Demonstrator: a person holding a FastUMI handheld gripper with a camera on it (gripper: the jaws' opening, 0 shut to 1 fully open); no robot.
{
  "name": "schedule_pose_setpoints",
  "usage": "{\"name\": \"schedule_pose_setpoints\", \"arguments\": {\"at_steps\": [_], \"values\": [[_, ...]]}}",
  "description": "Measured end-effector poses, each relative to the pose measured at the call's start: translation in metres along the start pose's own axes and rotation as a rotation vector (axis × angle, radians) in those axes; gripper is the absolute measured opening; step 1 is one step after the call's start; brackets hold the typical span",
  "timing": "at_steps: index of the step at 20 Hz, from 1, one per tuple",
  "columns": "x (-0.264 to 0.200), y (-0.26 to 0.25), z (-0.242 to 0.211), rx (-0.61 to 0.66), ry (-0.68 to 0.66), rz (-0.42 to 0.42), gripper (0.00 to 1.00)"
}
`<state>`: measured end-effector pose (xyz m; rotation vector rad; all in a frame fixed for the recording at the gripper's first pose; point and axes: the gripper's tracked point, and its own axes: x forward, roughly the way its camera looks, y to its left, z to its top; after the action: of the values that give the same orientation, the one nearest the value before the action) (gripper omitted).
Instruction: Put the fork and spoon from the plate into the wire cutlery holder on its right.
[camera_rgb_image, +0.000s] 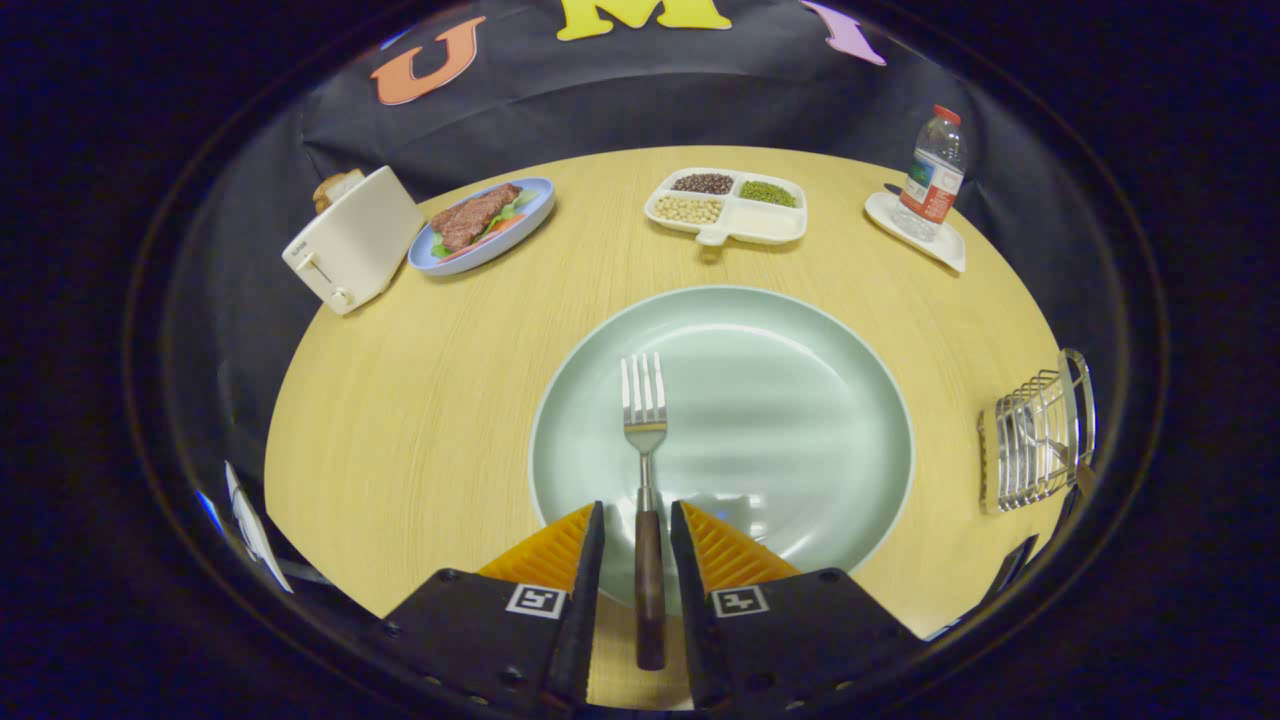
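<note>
A fork (645, 420) with a dark wooden handle lies on the pale green plate (800, 330), tines pointing away from me. My gripper (638, 508) is open, its two fingers flanking the handle with a thin gap on each side. The handle runs back between the fingers, past the plate's near rim. The wire cutlery holder (1030, 440) stands on the table to the right of the plate. A shiny metal piece sticks up out of it; I cannot tell whether it is the spoon.
On the round wooden table (420, 400), beyond the plate, stand a white toaster (350, 250), a blue plate of steak (480, 225), a divided tray of beans (730, 208) and a water bottle (932, 175) on a white coaster.
</note>
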<state>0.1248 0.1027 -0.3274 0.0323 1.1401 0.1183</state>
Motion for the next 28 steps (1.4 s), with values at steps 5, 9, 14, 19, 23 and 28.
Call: {"name": "schedule_pose_setpoints", "arguments": {"at_steps": [5,9,14,19,23,28], "values": [[0.001,0.003,0.002,0.007,0.016,0.005,0.02],[-0.012,0.003,0.009,-0.006,-0.041,0.014,0.0],[-0.048,-0.001,0.019,-0.015,-0.118,0.031,0.0],[-0.105,-0.011,0.029,-0.043,-0.238,0.064,0.0],[-0.158,-0.032,0.036,-0.051,-0.359,0.063,0.0],[-0.216,-0.069,0.04,-0.022,-0.498,0.082,0.0]]}}
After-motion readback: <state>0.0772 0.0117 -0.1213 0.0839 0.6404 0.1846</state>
